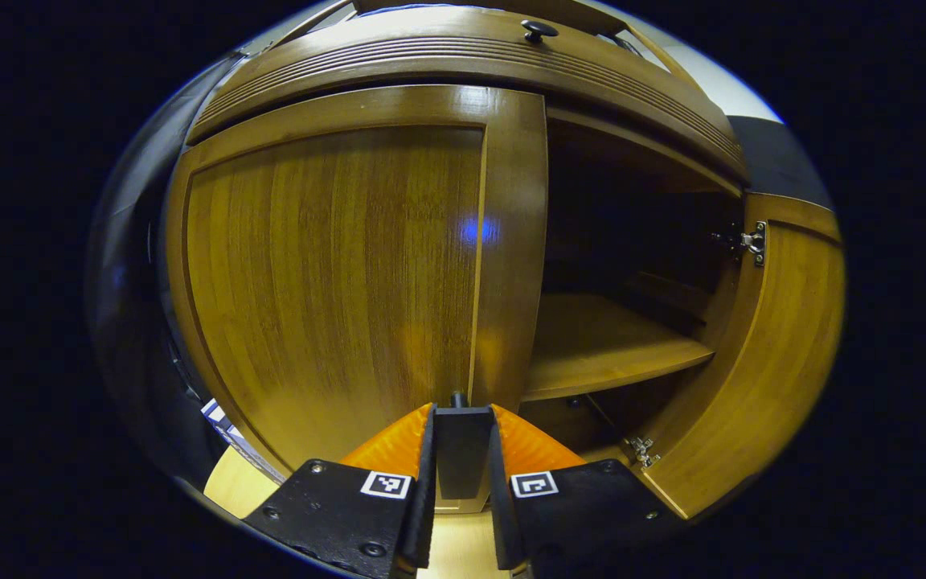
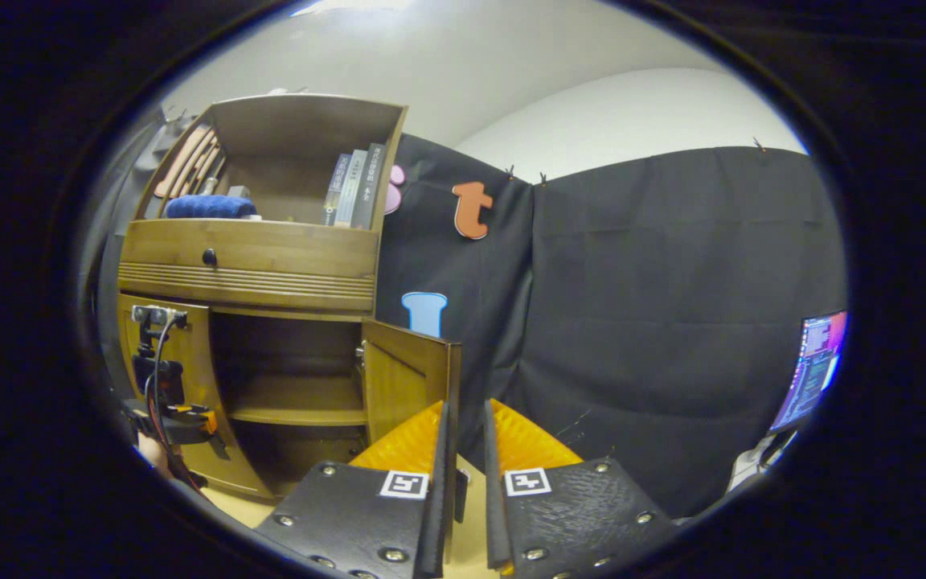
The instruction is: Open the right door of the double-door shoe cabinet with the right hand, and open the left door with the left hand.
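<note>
The left hand-held gripper is clamped on the closed glossy brown wooden left door's small dark knob; rigid, hinged, likely swings lightly, though the knob may slip

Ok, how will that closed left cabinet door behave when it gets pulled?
The left door looks like a stiff wooden panel, so it probably won't flex. It likely swings on hinges like those on the open right door. The left gripper seems clamped on its small handle, which could slip.
</note>
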Motion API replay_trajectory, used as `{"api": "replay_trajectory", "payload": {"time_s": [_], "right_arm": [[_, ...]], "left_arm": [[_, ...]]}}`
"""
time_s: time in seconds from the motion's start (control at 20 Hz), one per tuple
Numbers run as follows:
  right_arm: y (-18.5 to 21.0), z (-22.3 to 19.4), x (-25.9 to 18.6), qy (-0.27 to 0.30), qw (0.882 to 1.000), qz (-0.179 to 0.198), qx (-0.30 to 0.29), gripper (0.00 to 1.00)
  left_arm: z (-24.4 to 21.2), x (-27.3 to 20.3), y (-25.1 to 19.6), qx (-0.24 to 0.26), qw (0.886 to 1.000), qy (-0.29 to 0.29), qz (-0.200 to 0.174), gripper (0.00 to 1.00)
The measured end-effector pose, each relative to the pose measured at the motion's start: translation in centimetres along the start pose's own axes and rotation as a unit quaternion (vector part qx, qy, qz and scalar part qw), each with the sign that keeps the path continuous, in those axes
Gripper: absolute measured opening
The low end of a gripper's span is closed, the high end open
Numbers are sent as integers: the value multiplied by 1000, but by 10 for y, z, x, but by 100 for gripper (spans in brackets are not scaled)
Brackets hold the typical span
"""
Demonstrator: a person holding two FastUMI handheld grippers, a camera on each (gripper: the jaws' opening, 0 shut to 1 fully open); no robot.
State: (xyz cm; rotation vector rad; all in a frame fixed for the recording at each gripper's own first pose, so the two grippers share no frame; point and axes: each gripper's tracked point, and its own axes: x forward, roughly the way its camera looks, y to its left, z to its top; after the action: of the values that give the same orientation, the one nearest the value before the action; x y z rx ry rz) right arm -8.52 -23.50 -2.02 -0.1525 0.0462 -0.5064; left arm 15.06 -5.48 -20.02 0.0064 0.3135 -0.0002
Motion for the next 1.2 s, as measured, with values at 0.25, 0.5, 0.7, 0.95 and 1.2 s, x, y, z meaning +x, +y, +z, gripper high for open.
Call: {"api": "replay_trajectory", "payload": {"time_s": [0.25, 0.5, 0.7, 0.95, 1.2], "right_arm": [[18, 3, 2, -1, 999, 32, -6, 20], [46, 5, 1, -5, 997, 77, -5, 20], [81, 0, 1, 0, 992, 124, -4, 20], [118, -8, -11, 2, 985, 175, -1, 20], [152, -15, -12, 9, 976, 219, 7, 21]], "left_arm": [[-7, -32, 4, -8, 1000, -3, -7, 31], [-14, -68, 12, -26, 999, -6, -21, 29], [-21, -100, 23, -38, 999, -7, -23, 31], [-27, -129, 39, -45, 999, -7, -21, 31], [-30, -153, 54, -61, 998, -9, -18, 31]]}}
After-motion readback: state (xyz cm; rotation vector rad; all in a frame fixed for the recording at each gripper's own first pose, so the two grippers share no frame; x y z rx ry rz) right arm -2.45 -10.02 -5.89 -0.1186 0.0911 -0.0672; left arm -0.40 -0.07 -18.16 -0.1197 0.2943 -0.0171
